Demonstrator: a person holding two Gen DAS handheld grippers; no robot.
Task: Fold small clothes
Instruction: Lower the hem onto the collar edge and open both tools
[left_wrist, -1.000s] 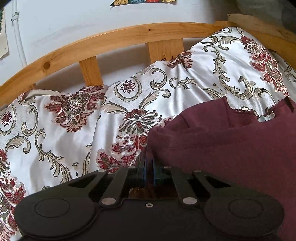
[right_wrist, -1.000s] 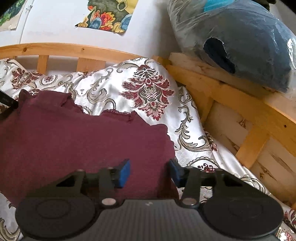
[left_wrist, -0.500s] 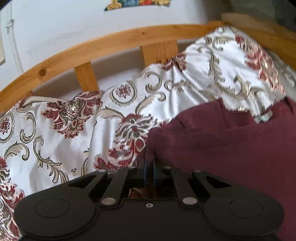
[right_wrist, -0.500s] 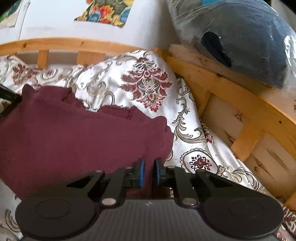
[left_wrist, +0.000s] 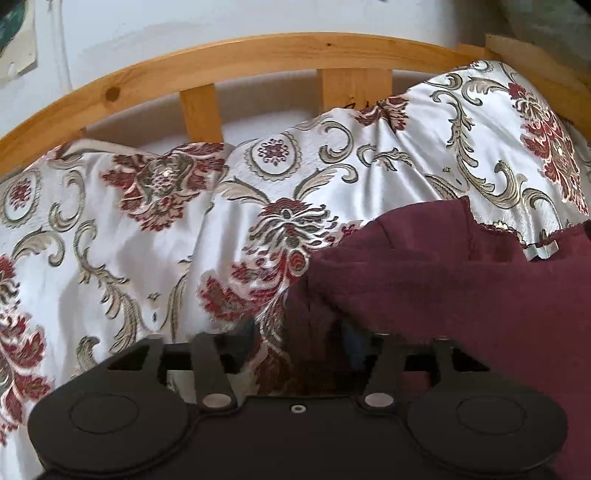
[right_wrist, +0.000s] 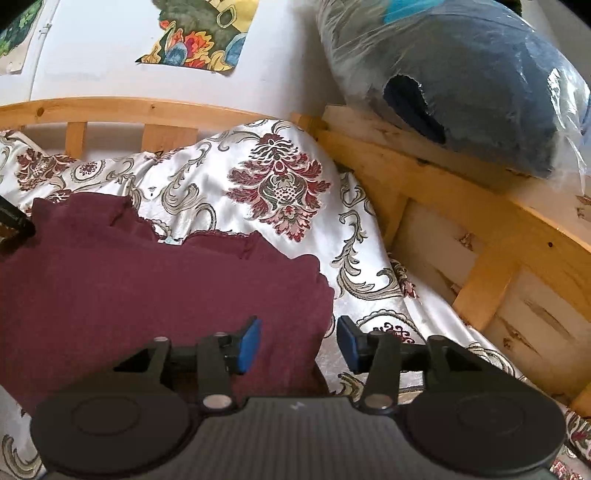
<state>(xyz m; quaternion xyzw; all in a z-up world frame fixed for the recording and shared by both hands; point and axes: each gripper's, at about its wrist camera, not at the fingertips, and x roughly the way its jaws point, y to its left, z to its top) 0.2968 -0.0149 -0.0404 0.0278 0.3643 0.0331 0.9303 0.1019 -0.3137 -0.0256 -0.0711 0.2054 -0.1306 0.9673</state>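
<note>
Both my grippers, clamped on the maroon garment (right_wrist: 147, 280) a moment ago, are opening: left gripper (left_wrist: 301, 343) and right gripper (right_wrist: 297, 341) straddle its corners, pads clear. Garment lies on the bedspread (right_wrist: 221, 177) below the headboard (left_wrist: 258, 55); fold laid.

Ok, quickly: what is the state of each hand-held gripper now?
Left hand-held gripper: opening, maroon garment edge between the jaws, not pressed.
Right hand-held gripper: opening, garment edge between the jaws, not gripped.

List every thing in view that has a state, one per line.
Left gripper: jaws opening, garment corner between them.
Right gripper: jaws opening, garment edge between them.
Maroon knit garment: lying folded over on the bedspread.
Floral satin bedspread: spread, rumpled.
Clear plastic bag of dark fabric: torn open.
</note>
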